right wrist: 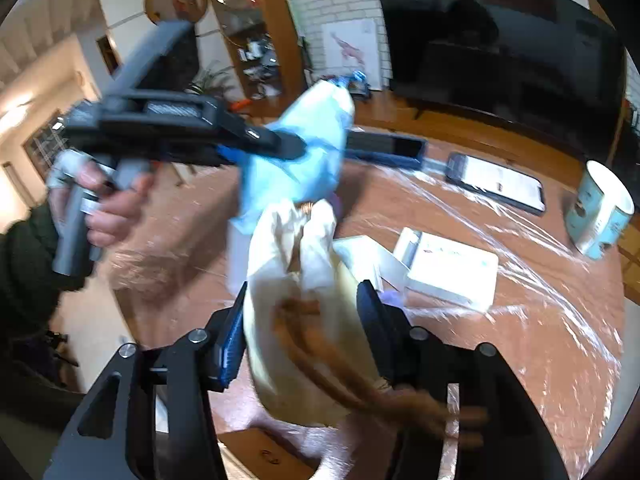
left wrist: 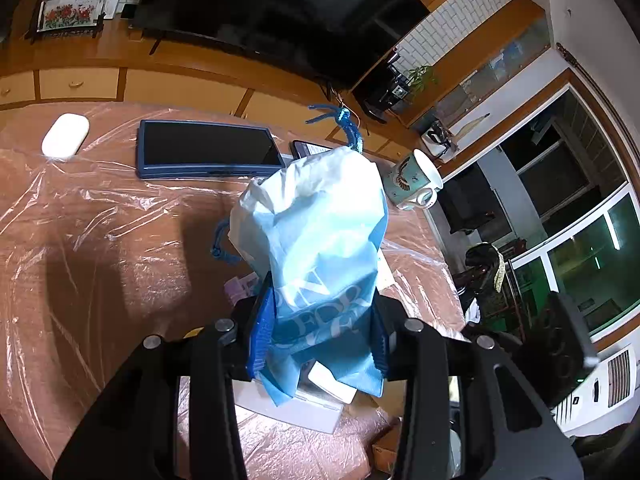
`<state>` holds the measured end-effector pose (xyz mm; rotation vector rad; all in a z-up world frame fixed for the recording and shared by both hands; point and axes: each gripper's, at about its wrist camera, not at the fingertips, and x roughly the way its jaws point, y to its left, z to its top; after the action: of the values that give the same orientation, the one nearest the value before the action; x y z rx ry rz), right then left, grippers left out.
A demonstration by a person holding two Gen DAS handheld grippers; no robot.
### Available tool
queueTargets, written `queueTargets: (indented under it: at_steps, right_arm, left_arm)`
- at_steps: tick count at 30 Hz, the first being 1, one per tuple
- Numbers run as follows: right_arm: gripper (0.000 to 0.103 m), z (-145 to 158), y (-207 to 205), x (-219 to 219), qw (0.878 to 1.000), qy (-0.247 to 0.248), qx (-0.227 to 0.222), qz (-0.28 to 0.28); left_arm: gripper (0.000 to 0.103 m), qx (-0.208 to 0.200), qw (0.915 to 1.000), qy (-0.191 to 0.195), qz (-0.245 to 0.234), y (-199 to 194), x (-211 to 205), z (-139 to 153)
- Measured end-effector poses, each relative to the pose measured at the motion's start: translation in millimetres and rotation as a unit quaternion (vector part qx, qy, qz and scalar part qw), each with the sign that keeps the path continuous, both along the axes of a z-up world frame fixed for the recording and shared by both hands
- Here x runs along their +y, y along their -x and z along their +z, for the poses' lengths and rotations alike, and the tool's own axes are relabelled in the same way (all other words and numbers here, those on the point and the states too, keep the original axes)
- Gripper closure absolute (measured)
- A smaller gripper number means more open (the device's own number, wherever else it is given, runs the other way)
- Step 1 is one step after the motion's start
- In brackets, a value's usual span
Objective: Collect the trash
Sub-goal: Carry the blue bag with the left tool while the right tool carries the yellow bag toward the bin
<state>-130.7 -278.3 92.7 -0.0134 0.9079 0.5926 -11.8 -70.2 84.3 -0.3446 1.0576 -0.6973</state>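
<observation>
My left gripper (left wrist: 320, 332) is shut on a light blue drawstring bag (left wrist: 316, 240) with white lettering and blue cords, held above the table. The same bag (right wrist: 304, 148) and the left gripper (right wrist: 280, 146) show in the right wrist view, upper middle. My right gripper (right wrist: 304, 332) is shut on a cream drawstring bag (right wrist: 296, 300) with brown cords (right wrist: 340, 384), held just below the blue bag. The two bags are close together, possibly touching.
The round table (left wrist: 100, 240) has a wrinkled clear plastic cover. On it lie a dark tablet (left wrist: 208, 148), a phone (right wrist: 496, 186), a white case (left wrist: 66, 136), a mug (right wrist: 604, 212) and white boxes (right wrist: 452, 272). A TV (right wrist: 500, 40) stands behind.
</observation>
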Motion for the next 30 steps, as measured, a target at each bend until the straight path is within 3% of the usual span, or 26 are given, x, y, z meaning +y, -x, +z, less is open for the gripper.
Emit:
queueTargets:
  at_steps: [2, 3, 4, 7, 12, 30]
  right_arm:
    - [0.049, -6.1, -3.7, -8.9, 1.000, -0.019, 0.014, -0.015]
    - [0.053, -7.4, -4.4, -13.1, 0.999, -0.030, 0.020, -0.022]
    - [0.064, -6.1, -2.4, -15.7, 0.999, -0.034, 0.018, -0.026]
    - [0.070, -1.1, 0.2, -25.6, 0.997, -0.060, 0.012, -0.048]
    - [0.070, 13.3, 2.4, -39.9, 0.992, -0.100, 0.005, -0.080]
    - [0.070, 57.8, 52.1, -34.5, 0.983, -0.113, -0.050, -0.137]
  left_arm:
    - [0.061, -0.001, 1.0000, 0.001, 0.000, 1.8, 1.3, 0.7]
    - [0.061, -0.002, 1.0000, 0.001, 0.001, 2.7, 1.8, 0.7]
    - [0.061, -0.004, 1.0000, 0.000, 0.002, 3.7, 2.5, 0.4]
    - [0.061, -0.009, 1.0000, 0.001, 0.003, 6.2, 6.4, 0.8]
    - [0.061, -0.022, 0.9997, 0.005, 0.005, 15.0, 13.5, 4.8]
    - [0.061, -0.084, 0.9963, 0.009, -0.015, 66.9, 34.2, 24.8]
